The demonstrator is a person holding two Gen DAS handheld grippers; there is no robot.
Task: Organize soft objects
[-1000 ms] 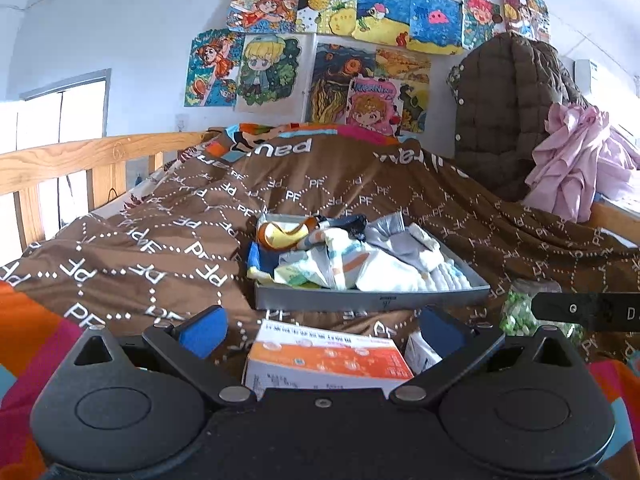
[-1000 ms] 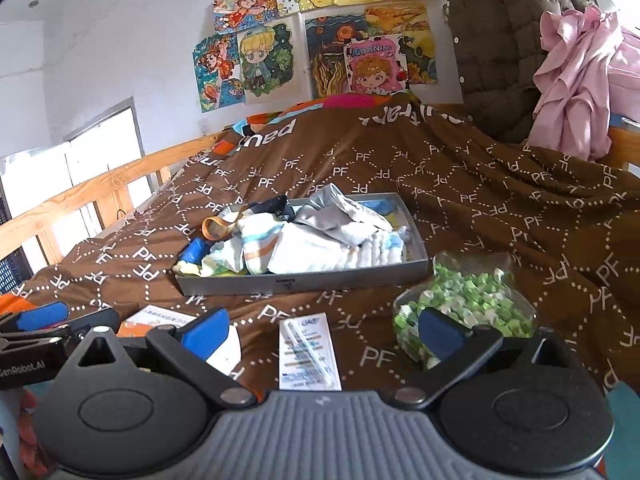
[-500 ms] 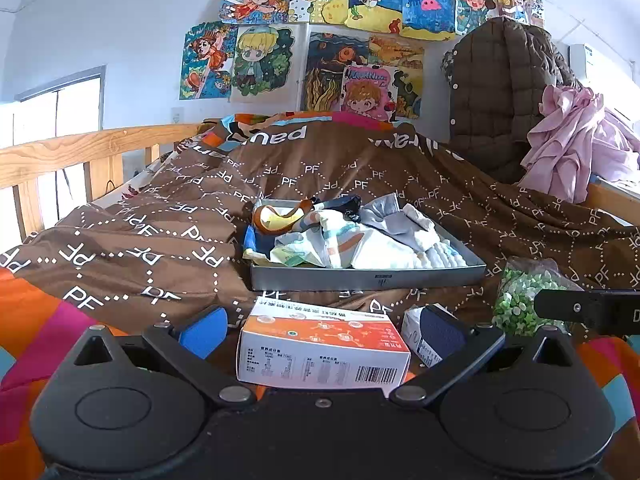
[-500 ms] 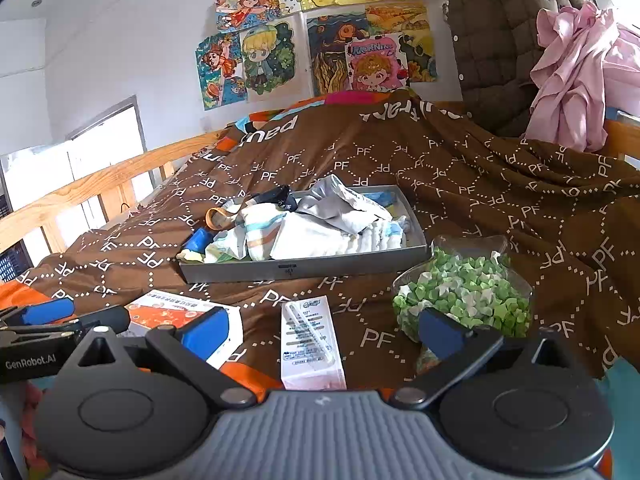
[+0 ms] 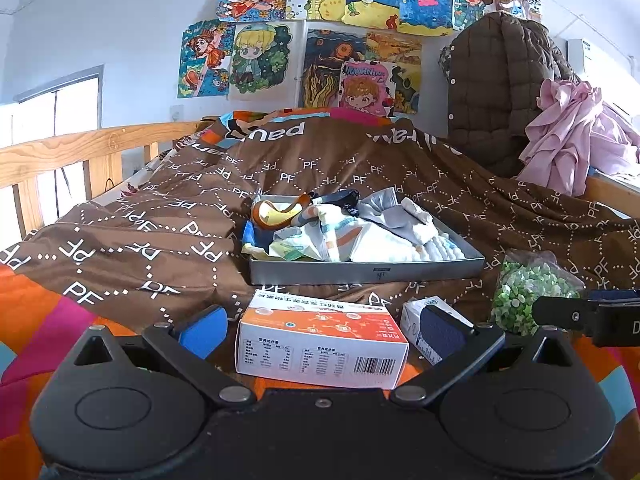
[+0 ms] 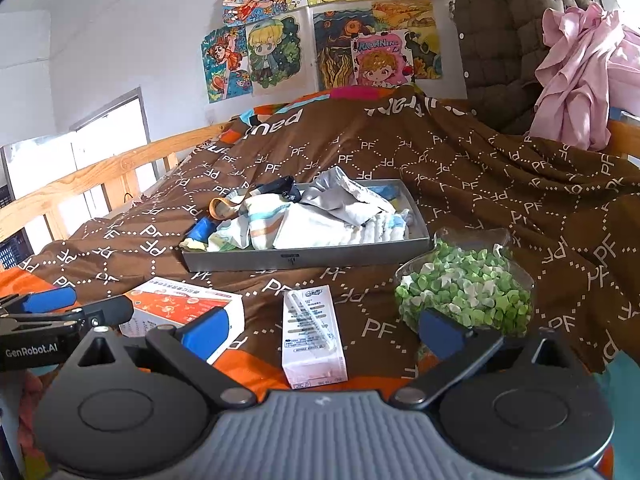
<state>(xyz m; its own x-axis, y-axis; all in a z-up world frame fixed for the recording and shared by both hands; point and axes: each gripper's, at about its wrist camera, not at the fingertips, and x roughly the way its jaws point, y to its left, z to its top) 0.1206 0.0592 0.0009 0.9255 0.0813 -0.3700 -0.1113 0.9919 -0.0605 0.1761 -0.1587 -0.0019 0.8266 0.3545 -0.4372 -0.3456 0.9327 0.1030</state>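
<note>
We are looking at a grey tray [image 5: 366, 271] lying on the brown quilt [image 5: 160, 236] in the middle of the bed, heaped with soft cloths [image 5: 360, 236]: white and striped pieces, a grey one, a dark strap and an orange-rimmed item at its left end. Some cloth is spilling over the tray's left edge in the right wrist view.

We are holding the left gripper [image 5: 320, 332] spread wide, gripping nothing; its blue pads are standing either side of an orange and white box [image 5: 320, 340] that is lying on the quilt just in front of the tray. We are keeping the right gripper [image 6: 320, 330] equally wide apart and empty, with a small white carton [image 6: 310, 336] lying between its fingers on the quilt, apart from both pads. A clear bag of green and white bits [image 6: 466, 288] is sitting just beside the right pad, near the tray's right corner.

Beyond the bed, a wooden rail [image 5: 72, 156] is running along the left, drawings [image 5: 320, 40] are covering the wall, and a brown coat [image 5: 500, 92] and pink garment [image 5: 568, 136] are hanging at the right.
</note>
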